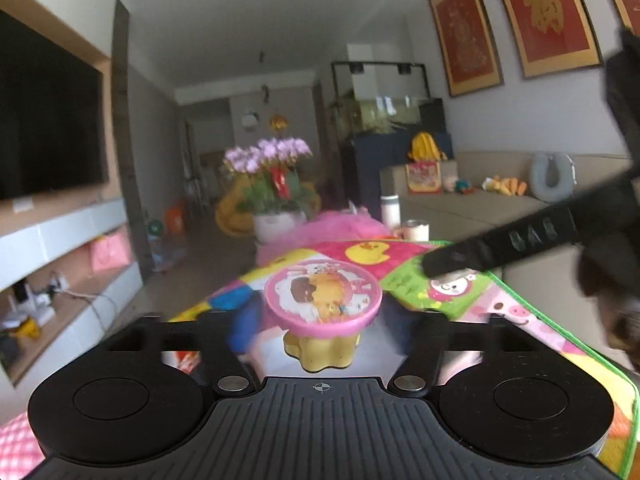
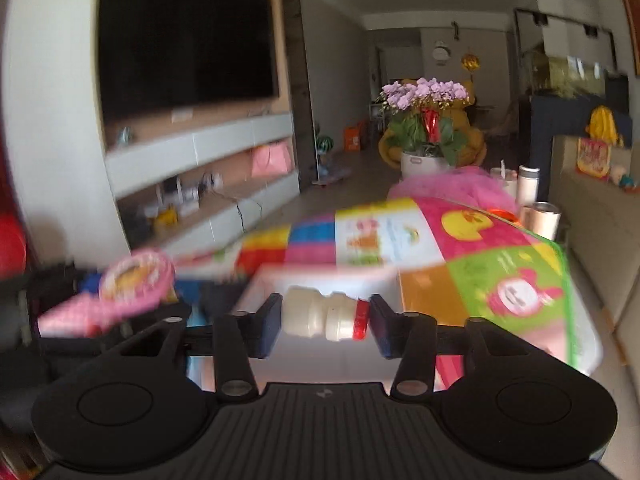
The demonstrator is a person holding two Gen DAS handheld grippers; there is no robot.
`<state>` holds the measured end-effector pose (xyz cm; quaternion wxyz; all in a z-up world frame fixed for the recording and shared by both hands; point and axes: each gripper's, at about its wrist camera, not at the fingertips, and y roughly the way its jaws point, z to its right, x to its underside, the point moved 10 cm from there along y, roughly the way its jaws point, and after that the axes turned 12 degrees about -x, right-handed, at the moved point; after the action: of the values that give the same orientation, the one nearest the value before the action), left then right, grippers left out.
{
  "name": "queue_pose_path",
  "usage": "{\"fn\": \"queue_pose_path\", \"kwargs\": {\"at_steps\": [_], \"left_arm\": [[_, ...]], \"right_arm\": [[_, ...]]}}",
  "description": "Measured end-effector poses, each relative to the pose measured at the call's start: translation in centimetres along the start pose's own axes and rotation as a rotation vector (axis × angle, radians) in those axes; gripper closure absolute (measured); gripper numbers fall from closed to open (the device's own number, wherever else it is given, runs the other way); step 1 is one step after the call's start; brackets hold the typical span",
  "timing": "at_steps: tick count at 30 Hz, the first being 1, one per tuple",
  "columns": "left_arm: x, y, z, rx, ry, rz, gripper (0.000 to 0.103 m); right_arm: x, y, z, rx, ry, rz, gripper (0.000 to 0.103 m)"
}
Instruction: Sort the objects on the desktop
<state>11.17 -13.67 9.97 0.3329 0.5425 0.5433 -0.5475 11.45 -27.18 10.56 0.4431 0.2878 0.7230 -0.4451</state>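
Bottle (image 2: 322, 318) clamped end to end in right gripper (image 2: 324, 322); left gripper (image 1: 318, 332) carries pink-lidded cup (image 1: 322, 300). Transport step; next, set each down in its place.

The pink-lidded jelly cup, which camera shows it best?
The left wrist view. There the jelly cup sits centred and fairly sharp, its cartoon lid and yellow base both visible between the left gripper's fingers. In the right wrist view it is only a blurred pink disc at the left edge.
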Motion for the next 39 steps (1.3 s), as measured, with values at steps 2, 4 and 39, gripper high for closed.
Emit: {"fn": "queue_pose_path", "kwargs": {"at_steps": [2,4,39], "left_arm": [[0.5,1.3,-1.2,0.021,-0.072,-0.058,0.009],[2.1,1.2,-1.9,0.046,-0.116,-0.105,0.007],[15.0,-2.5,-14.0,-0.052,-0.434,-0.323,0.0]], "right_arm": [[-1.7,2.2,1.7,0.002,0.045,0.007,0.017],[-1.9,3.7,3.7,0.024,0.072,0.0,0.016],[-1.5,20.5,-9.4,-0.19,0.16,-0.357,0.008]]}}
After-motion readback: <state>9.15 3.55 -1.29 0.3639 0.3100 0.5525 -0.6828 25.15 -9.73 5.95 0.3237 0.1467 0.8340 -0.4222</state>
